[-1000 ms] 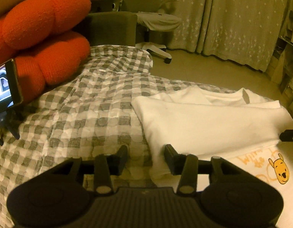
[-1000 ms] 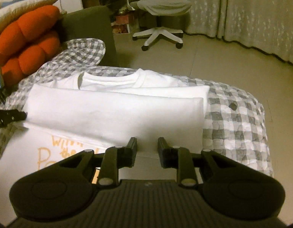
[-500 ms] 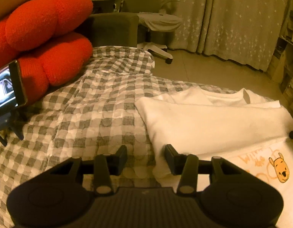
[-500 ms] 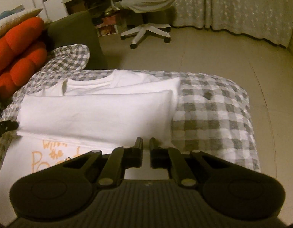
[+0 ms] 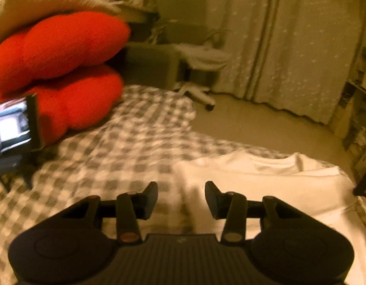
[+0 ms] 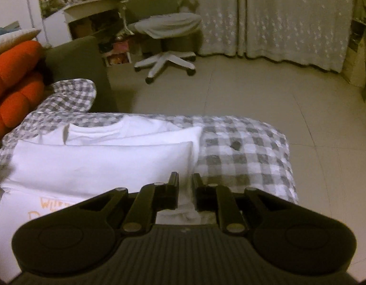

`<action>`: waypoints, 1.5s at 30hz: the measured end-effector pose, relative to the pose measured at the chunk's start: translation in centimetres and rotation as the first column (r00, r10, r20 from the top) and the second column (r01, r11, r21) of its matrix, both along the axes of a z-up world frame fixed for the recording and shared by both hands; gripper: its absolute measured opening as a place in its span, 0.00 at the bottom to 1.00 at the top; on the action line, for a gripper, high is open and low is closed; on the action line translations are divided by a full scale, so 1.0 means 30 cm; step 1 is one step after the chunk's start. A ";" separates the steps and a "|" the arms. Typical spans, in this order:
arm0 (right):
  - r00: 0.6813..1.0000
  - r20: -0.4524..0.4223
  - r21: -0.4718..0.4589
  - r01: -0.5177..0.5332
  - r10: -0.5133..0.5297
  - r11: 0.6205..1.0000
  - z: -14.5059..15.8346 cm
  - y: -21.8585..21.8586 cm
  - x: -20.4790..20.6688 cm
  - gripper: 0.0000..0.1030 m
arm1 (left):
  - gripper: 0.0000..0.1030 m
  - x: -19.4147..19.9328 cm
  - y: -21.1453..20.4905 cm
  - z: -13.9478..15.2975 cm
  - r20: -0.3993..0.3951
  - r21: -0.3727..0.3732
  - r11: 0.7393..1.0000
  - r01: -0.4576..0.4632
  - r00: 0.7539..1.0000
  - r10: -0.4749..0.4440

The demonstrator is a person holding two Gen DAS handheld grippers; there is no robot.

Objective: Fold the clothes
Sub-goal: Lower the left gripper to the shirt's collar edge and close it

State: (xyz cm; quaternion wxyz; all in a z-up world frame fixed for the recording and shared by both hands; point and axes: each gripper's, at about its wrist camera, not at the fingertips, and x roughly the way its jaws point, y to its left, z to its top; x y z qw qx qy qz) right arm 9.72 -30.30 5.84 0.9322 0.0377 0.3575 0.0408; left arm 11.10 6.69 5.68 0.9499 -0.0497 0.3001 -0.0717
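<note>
Slippage is the main worry: the white shirt (image 6: 100,163) lies partly folded on the checked bed cover (image 6: 242,156), sleeves turned in, printed front nearest the cameras, and neither gripper has firm hold of it.

The right gripper (image 6: 185,190) hovers at the shirt's right edge with its jaws a narrow gap apart and opening; cloth shows behind the gap, but nothing looks pinched. If it lifts now, I judge it would come away empty or drag only the top layer, spoiling the fold.

The left gripper (image 5: 181,194) sits over the shirt's left edge, jaws fairly wide and closing, the boundary of cover and shirt showing between them. That view is blurred, so whether the fingers touch cloth cannot be told. Closing there could catch the cover along with the shirt and pull both up.

Uneven grips would skew the next fold. A phone (image 5: 14,128) propped by the red cushion (image 5: 62,71) lies well apart from the work.
</note>
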 end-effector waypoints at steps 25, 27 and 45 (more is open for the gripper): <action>0.998 -0.006 -0.110 0.062 -0.063 0.992 0.009 -0.038 0.005 0.30 | 0.06 0.082 -0.005 -0.076 -0.016 0.003 1.000 0.001 1.000 -0.001; 0.997 0.071 -0.107 0.044 -0.037 0.993 0.035 -0.020 -0.011 0.26 | 0.06 0.077 -0.018 -0.064 0.035 -0.003 1.000 0.014 0.999 -0.013; 0.997 0.080 -0.239 0.021 -0.001 0.971 -0.126 0.084 0.126 0.12 | 0.03 0.158 -0.055 -0.129 -0.026 0.054 0.997 0.057 0.998 -0.055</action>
